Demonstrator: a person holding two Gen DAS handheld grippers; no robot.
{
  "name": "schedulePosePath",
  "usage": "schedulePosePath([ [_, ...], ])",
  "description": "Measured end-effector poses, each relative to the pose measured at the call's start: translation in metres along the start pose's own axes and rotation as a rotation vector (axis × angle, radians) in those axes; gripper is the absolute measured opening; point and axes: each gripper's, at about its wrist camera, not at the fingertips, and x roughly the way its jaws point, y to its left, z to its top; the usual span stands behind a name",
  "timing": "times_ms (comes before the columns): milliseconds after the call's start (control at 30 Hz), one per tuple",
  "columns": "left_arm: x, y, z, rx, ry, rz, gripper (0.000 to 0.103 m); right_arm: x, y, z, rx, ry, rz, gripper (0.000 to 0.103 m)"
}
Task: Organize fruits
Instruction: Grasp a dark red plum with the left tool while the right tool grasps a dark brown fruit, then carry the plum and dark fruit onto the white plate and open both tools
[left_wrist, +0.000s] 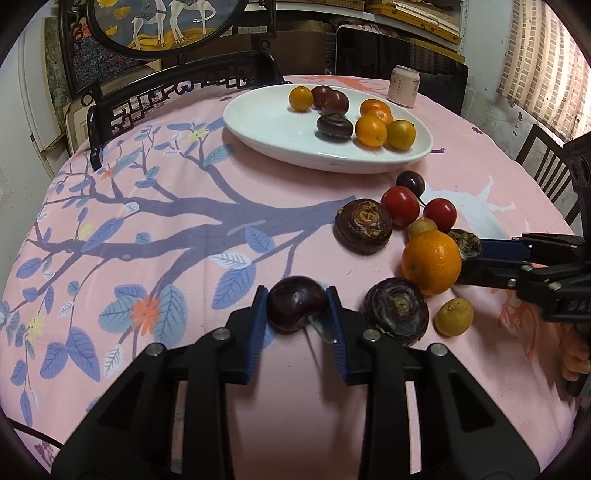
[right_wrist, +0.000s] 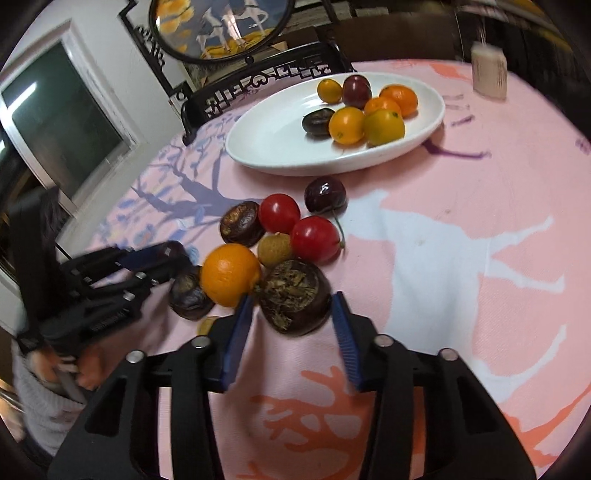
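My left gripper (left_wrist: 296, 291) is shut on a dark cherry (left_wrist: 297, 310) that rests on the pink tablecloth, a blue pad against each side. My right gripper (right_wrist: 293, 295) is shut on a dark brown water chestnut (right_wrist: 291, 299), right beside an orange (right_wrist: 231, 275). Loose around it lie two red cherry tomatoes (right_wrist: 279, 212), another dark cherry (right_wrist: 325, 194), two more water chestnuts (left_wrist: 364, 225) and two small tan fruits (left_wrist: 454, 315). The white oval plate (left_wrist: 258, 122) at the back holds several small oranges, dark cherries and a water chestnut.
A pale can (left_wrist: 402, 86) stands behind the plate near the table's far edge. Dark carved chair backs (left_wrist: 122, 110) ring the round table. A person's hand (right_wrist: 85, 369) holds the left gripper's handle at the lower left.
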Motion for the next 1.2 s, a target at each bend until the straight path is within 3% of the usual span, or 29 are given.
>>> schedulePosePath([
  [133, -0.004, 0.0, 0.002, -0.002, -0.022, 0.005, 0.032, -0.001, 0.002, 0.0, -0.022, -0.018, -0.015, 0.04],
  [267, -0.014, -0.001, 0.025, -0.003, -0.078, 0.014, 0.032, -0.019, -0.01, 0.01, 0.025, -0.096, 0.0, 0.039],
  [333, -0.014, -0.001, 0.044, -0.003, -0.098, 0.025, 0.032, -0.026, -0.02, 0.025, 0.06, -0.127, 0.003, 0.027],
  [567, 0.021, -0.011, 0.107, -0.036, -0.13, 0.026, 0.032, -0.006, -0.038, 0.086, 0.103, -0.113, 0.018, 0.027],
  [700, 0.024, -0.013, 0.103, -0.008, -0.128, -0.002, 0.032, -0.013, -0.03, 0.059, 0.019, -0.07, 0.005, 0.037],
  [800, 0.02, -0.01, 0.1, -0.01, -0.134, -0.012, 0.032, -0.02, -0.029, 0.033, 0.004, -0.052, 0.019, 0.056],
  [833, 0.019, -0.009, 0.1, -0.012, -0.135, -0.013, 0.032, -0.019, -0.026, 0.027, -0.004, -0.041, 0.017, 0.058],
  [1067, 0.016, -0.006, 0.098, -0.018, -0.142, 0.001, 0.032, 0.005, 0.003, 0.014, -0.129, 0.013, -0.075, 0.058],
  [1133, 0.016, -0.005, 0.097, -0.021, -0.141, 0.001, 0.032, 0.01, 0.007, 0.011, -0.147, 0.019, -0.092, 0.043],
  [1200, 0.018, -0.005, 0.096, -0.022, -0.133, 0.002, 0.032, 0.011, 0.006, 0.01, -0.148, 0.017, -0.1, 0.043],
])
